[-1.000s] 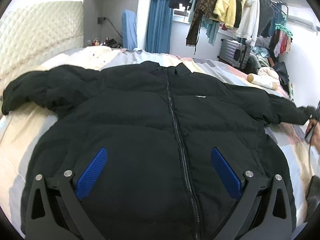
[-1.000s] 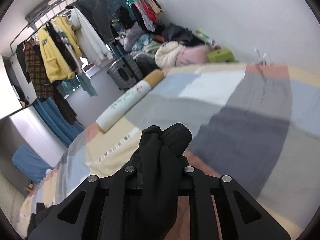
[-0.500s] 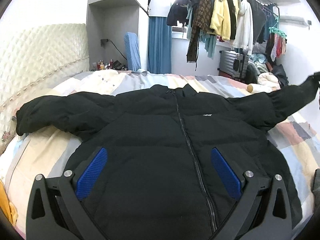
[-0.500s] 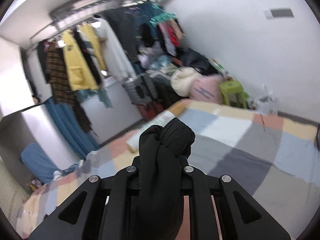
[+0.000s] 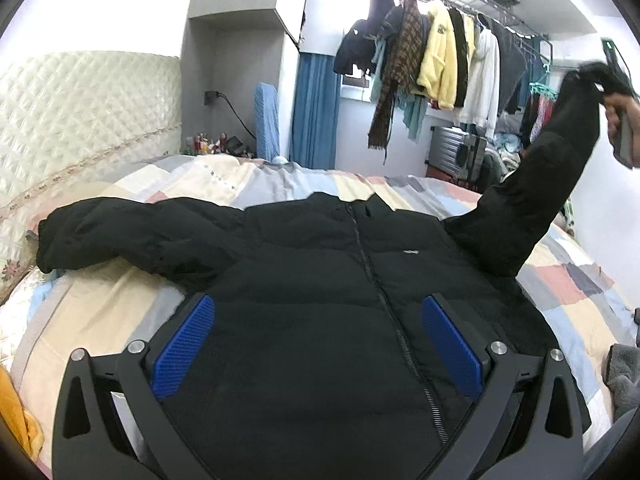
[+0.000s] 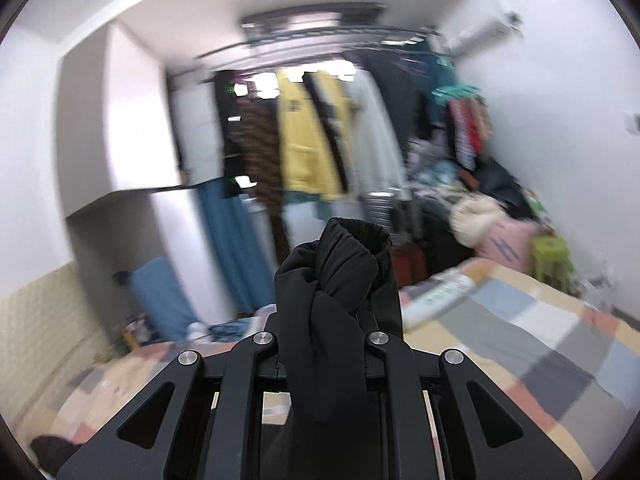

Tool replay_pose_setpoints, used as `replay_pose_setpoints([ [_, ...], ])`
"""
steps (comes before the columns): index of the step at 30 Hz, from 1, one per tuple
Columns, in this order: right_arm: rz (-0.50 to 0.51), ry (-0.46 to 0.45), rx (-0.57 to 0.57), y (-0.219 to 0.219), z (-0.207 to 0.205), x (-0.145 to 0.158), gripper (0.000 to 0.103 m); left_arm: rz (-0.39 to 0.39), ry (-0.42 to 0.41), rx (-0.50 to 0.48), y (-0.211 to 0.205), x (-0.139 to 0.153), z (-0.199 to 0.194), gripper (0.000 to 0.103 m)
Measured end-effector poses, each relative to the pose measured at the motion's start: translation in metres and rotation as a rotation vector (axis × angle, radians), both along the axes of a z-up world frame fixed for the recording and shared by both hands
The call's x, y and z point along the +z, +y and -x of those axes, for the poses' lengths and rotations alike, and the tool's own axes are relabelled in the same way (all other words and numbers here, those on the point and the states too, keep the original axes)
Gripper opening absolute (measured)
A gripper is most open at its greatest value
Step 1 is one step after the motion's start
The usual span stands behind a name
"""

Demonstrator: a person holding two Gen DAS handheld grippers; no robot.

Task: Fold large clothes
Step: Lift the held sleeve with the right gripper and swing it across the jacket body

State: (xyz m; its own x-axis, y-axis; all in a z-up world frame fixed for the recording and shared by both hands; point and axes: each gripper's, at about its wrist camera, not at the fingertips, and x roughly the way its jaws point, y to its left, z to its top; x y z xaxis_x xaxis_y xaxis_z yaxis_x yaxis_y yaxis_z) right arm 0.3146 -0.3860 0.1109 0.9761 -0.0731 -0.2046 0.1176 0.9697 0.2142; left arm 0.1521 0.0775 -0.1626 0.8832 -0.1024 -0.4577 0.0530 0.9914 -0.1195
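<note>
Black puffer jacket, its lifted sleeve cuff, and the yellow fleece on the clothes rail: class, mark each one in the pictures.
black puffer jacket [image 5: 320,280], left wrist view, chest panel beside the zip.
sleeve cuff [image 6: 344,256], right wrist view, bunched end above the gripper.
yellow fleece [image 5: 438,56], left wrist view, its front.

The left gripper [image 5: 318,344] has its jaws spread wide — the two blue pads [image 5: 182,348] stand well apart with nothing between them. It is held low and points forward. The right gripper [image 6: 322,320] has its jaws pressed together on the black sleeve cuff [image 6: 340,268], which bunches up just ahead of the jaws. In the left wrist view, the right hand [image 5: 622,112] is raised high — well above the left jaws, on their right side.
</note>
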Motion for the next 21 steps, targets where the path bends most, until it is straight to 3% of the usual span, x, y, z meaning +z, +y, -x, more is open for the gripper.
replay_pose_setpoints([
  [4,0.042,-0.001,0.135,0.082,-0.007,0.003,0.012,0.018,-0.006,0.011,0.021,0.000,0.005,0.103],
  [8,0.068,0.034,0.284,0.167,-0.020,-0.016,0.012,0.038,-0.020,0.028,0.042,0.002,0.009,0.103],
  [14,0.112,0.143,0.493,0.284,-0.046,-0.079,0.012,0.072,-0.011,0.073,0.068,-0.005,0.004,0.103],
  [21,0.130,0.262,0.627,0.367,-0.063,-0.162,0.012,0.111,0.002,0.123,0.094,-0.010,0.001,0.103],
])
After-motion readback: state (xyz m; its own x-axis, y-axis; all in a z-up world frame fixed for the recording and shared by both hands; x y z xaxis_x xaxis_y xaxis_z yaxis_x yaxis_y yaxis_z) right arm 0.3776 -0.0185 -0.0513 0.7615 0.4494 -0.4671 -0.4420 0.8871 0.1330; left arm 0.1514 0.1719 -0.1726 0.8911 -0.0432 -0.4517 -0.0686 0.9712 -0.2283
